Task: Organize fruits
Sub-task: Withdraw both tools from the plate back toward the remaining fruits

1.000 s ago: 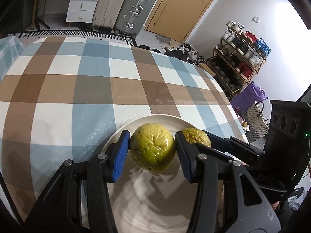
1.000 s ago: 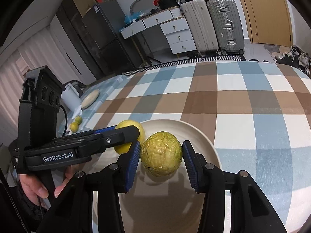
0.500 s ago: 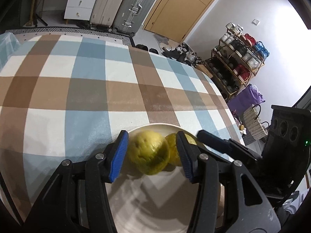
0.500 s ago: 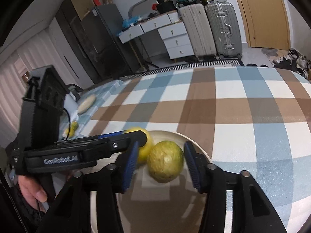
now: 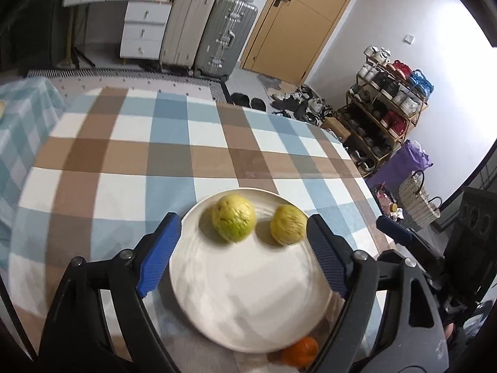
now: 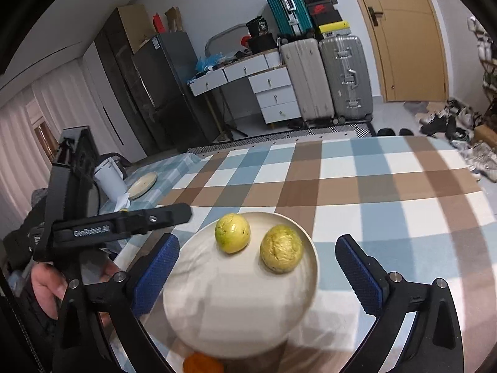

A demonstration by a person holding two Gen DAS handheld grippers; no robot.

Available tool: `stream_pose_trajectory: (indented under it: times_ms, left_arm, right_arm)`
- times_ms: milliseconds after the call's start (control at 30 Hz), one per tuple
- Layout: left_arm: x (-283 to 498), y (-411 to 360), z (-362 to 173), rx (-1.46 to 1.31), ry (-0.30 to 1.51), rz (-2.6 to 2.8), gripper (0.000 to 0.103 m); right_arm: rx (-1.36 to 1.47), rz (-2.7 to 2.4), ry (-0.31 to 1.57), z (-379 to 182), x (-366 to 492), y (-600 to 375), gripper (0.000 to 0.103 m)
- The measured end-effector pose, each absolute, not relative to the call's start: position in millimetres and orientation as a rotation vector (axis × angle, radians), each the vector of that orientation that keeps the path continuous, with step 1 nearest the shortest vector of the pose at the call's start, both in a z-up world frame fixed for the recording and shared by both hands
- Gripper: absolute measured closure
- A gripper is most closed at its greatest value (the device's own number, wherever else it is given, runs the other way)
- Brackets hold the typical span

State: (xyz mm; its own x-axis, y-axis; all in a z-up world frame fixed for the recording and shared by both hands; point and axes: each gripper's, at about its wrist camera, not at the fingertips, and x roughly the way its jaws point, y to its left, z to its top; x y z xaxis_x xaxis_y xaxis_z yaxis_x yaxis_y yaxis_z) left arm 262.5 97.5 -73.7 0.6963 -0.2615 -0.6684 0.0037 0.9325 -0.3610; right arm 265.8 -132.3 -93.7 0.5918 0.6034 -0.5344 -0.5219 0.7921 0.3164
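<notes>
Left gripper (image 5: 240, 250) hangs with blue pads (image 5: 158, 255) spread wide, gripping nothing. Right gripper (image 6: 259, 281) likewise gapes, empty. A bare hand (image 6: 46, 289) holds the left handle.

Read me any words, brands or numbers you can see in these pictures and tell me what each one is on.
"GenRobot.AI": white lettering on the side of the left gripper, seen in the right wrist view, slightly blurred.
Boxes stacked on the suitcases carry markings too small to read.
Nothing else legible.

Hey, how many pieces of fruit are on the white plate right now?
2: a yellow-green fruit on the plate's far left, and a wrinkled yellow fruit beside it on the right. An orange fruit sits off the plate's near edge, partly hidden.
</notes>
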Motion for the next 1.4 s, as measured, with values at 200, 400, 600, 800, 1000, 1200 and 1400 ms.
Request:
stream_pose_trajectory:
  times_ms: [200, 400, 600, 800, 1000, 1200, 1400]
  left_arm:
    - [208.3, 79.4, -37.9, -0.263, 0.715, -0.129, 0.007]
    - [152.2, 62.2, -10.1, -0.209, 0.652, -0.113, 0.001]
    - [100.5, 48.8, 2.9, -0.151, 0.640, -0.070, 0.001]
    - [60.6, 38.6, -2.7, -0.130, 0.636, -0.059, 0.001]
    - [28.6, 31.2, -18.4, -0.131, 0.667, -0.049, 0.001]
    - [18.8, 31.1, -40.7, -0.140, 0.695, -0.060, 0.001]
    - [10.1, 23.5, -70.0, -0.140, 0.756, -0.126, 0.001]
  right_arm:
    - [0.110, 0.626, 0.639, -76.5, 223.9, -144.2, 0.000]
    - [0.104, 0.615, 0.607, -65.4, 179.9, -152.8, 0.000]
    - [0.111, 0.602, 0.581, -58.4, 139.4, -160.5, 0.000]
    - [0.105, 0.596, 0.559, -57.7, 100.4, -169.0, 0.000]
    - [0.105, 0.578, 0.569, -66.9, 72.9, -177.3, 0.000]
    - [0.098, 0.565, 0.590, -80.6, 53.9, -182.4, 0.000]
    - [0.084, 0.564, 0.603, -89.8, 41.7, -187.1, 0.000]
